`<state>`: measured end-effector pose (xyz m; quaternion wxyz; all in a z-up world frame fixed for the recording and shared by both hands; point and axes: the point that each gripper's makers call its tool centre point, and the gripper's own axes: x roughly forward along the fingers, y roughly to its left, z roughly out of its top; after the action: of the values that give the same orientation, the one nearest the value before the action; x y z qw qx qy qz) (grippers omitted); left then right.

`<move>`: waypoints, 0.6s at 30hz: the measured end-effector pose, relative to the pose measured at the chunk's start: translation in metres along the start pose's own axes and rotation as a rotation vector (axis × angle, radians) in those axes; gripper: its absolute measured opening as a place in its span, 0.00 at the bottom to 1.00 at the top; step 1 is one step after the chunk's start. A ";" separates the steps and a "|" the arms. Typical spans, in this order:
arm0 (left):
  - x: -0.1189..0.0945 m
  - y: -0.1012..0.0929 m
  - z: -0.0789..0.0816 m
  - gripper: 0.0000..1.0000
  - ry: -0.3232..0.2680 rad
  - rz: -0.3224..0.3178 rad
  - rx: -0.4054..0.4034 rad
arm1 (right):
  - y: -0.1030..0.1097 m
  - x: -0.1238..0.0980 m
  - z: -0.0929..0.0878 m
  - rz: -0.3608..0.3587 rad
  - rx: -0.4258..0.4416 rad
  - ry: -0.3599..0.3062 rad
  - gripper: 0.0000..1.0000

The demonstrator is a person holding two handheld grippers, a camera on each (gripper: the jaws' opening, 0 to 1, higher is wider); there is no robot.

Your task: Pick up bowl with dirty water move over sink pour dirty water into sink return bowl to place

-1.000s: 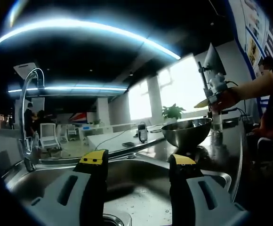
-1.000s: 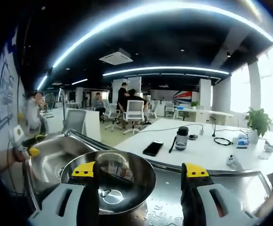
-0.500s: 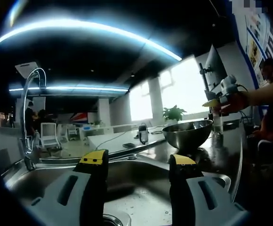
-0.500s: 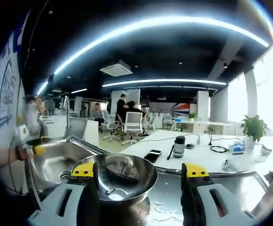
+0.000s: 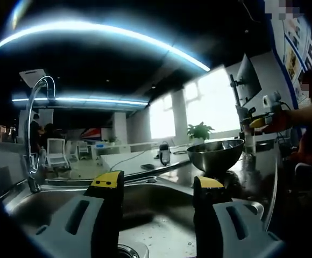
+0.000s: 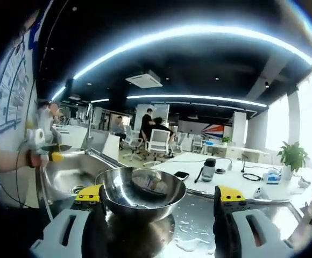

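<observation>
I hold two tongs with grey jaws and yellow tips. My right gripper [image 6: 160, 194] has its jaws spread wide, and the round shiny steel bowl [image 6: 143, 191] sits between them on the wet steel counter [image 6: 196, 228], just beside the sink. I cannot tell if the left jaw touches the rim of the bowl; the right jaw is well apart from it. My left gripper [image 5: 157, 184] also has its jaws spread and pinches nothing; it hangs over the steel sink basin [image 5: 161, 228], near the curved chrome faucet [image 5: 33, 134]. In the left gripper view the bowl [image 5: 215, 155] stands on the counter beyond the sink edge.

I judge the bowl is back at its place, or not yet gripped; I cannot say which. If I must pick it up, I should bring one jaw inside the rim and one outside, close firmly, and lift it level, because the steel is slippery and the counter has puddles [image 6: 187, 243]
</observation>
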<state>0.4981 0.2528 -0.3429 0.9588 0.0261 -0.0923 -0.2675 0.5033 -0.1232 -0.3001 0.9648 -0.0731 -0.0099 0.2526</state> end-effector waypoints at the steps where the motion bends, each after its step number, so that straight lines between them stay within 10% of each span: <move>1: 0.000 0.000 0.000 0.50 0.000 0.000 0.000 | 0.001 -0.001 -0.001 0.001 -0.004 -0.006 0.76; 18: 0.001 0.003 -0.001 0.49 0.002 0.004 -0.011 | 0.004 -0.015 -0.041 -0.019 -0.012 -0.098 0.77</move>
<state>0.5003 0.2547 -0.3433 0.9595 0.0209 -0.0899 -0.2662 0.4902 -0.1324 -0.3408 0.9650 -0.0665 -0.0593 0.2465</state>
